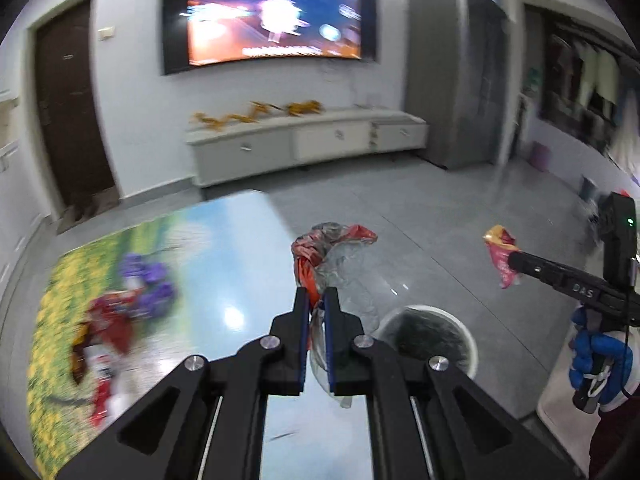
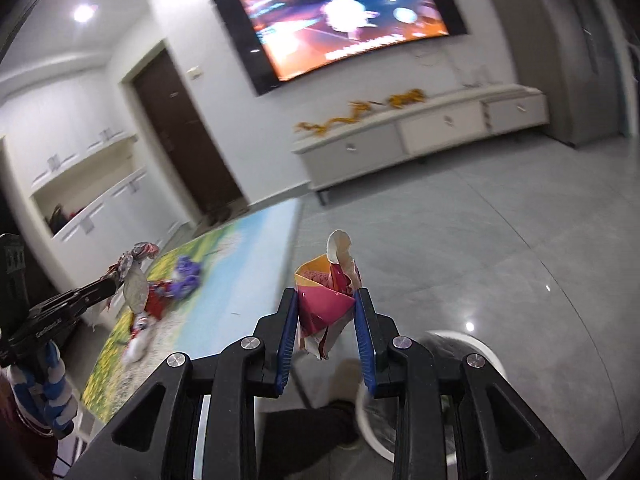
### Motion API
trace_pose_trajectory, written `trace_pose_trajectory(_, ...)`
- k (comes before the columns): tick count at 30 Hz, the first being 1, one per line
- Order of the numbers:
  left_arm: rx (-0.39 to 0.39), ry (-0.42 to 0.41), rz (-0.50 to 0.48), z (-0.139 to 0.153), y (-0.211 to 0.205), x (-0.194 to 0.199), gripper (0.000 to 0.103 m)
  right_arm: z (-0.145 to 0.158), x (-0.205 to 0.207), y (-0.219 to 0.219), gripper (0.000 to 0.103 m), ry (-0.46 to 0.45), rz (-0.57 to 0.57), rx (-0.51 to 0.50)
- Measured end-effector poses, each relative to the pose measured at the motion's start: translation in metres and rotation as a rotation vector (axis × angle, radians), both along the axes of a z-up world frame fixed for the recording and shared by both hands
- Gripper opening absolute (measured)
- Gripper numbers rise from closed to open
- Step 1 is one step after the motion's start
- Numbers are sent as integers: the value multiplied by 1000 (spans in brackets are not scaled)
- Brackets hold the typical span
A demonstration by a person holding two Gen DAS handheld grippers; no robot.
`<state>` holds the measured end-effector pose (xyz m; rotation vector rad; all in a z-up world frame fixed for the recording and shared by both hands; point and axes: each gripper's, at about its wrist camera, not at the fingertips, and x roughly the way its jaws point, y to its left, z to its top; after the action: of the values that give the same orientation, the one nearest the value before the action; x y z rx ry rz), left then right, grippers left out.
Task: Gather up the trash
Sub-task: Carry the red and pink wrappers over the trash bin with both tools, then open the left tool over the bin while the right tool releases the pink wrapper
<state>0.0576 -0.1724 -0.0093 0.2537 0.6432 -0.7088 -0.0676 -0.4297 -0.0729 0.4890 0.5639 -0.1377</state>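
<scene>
Both grippers are up over the grey floor with trash in them: the left gripper (image 1: pixel 316 300) has its fingers clenched tight on a crinkly clear and red wrapper (image 1: pixel 336 252), and the right gripper (image 2: pixel 326 304) is grasping a folded pink and yellow packet (image 2: pixel 326 300). A round white bin (image 1: pixel 432 340) sits on the floor just below them. More red wrappers (image 1: pixel 108 328) are lying on the flower-print table (image 1: pixel 200 240) off to the left, pretty blurry though.

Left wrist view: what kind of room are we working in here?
Most likely a home living room: a big wall-mounted TV playing, a long low white TV cabinet under it, and a coffee table with a printed top.
</scene>
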Motion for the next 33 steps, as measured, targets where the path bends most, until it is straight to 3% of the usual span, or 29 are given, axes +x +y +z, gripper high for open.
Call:
trace_pose_trajectory(8, 116, 123, -163, -57, -101, -4, 8, -45, 1, -32, 28, 101, -54, 55)
trace_pose_trajectory(17, 173, 241, -249, -102, -157, 4, 9, -92, 21, -57, 30, 217, -83, 108)
trace_pose_trajectory(20, 172, 278, -270, -110, -170, 6, 26, -105, 25, -60, 31, 249, -94, 118)
trace_pose_trajectory(22, 167, 284, -269, -113, -173, 8, 42, -111, 26, -63, 36, 265, -106, 123)
trace_pose_trajectory(28, 164, 291, -275, -115, -176, 9, 43, -122, 29, -68, 40, 293, -126, 129)
trace_pose_trajectory(33, 161, 235, -257, -107, -178, 4, 43, -122, 28, -66, 40, 291, -133, 123)
